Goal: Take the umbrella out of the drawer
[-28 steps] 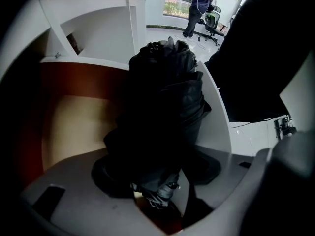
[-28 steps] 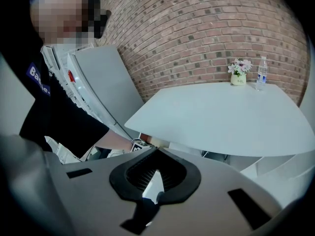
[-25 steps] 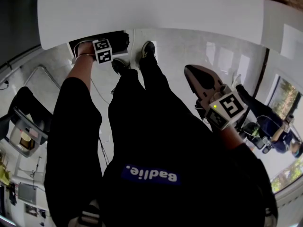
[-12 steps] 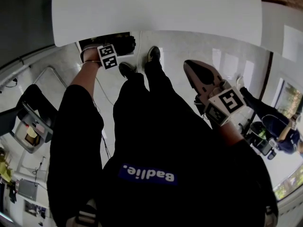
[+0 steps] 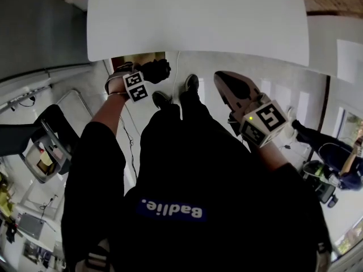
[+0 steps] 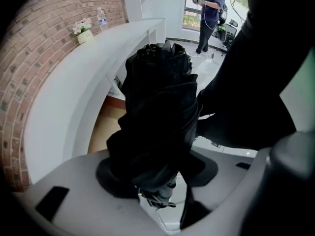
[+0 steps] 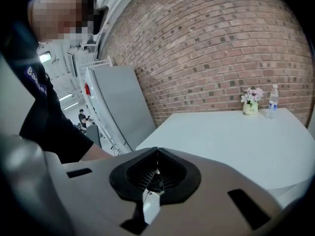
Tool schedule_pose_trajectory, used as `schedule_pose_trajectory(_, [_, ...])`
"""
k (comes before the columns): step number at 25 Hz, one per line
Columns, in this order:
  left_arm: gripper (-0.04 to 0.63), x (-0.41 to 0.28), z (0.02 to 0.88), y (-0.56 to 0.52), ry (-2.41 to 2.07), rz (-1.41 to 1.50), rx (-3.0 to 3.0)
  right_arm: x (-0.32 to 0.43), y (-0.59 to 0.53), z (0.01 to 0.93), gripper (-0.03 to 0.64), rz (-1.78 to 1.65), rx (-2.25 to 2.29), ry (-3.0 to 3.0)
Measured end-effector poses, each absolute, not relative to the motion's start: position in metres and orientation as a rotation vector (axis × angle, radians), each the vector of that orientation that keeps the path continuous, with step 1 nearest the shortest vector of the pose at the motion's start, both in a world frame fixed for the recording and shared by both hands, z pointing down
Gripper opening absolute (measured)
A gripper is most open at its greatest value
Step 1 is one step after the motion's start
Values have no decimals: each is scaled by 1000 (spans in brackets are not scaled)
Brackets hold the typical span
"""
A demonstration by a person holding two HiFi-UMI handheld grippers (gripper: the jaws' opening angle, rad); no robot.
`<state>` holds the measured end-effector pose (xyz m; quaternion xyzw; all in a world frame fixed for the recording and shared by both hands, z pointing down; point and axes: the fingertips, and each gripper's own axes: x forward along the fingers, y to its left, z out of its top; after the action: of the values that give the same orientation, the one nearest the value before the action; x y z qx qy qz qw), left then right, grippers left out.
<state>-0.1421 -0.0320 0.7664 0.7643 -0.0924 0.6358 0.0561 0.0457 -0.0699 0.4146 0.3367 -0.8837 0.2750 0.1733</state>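
Head view has the white table (image 5: pixel 198 21) filling the top of the frame. Just under its near edge, left of centre, the folded black umbrella (image 5: pixel 156 71) is held in the left gripper (image 5: pixel 148 75), whose jaws have just been closing and pinch it. Right of centre, the right gripper (image 5: pixel 223 79) has its jaws pressed together on nothing.

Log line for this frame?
left gripper: shut on umbrella, jaws just closed further | right gripper: shut, empty | umbrella: black, folded
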Motion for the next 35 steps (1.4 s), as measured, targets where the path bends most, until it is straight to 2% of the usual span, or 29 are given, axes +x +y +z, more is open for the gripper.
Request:
schedule_pose_trajectory(16, [224,-138,644,-31,-366,1927,2360,31,-87,362,29,620,916,-2681])
schedule_pose_trajectory(28, [224,-134,565,-71,-516,2006,2393,38,-90,343,29,583,892,-2754])
schedule_pose_trajectory(35, [225,-144,547,-110,-586,2070,2331,45,-90,340,29,584,910,-2754])
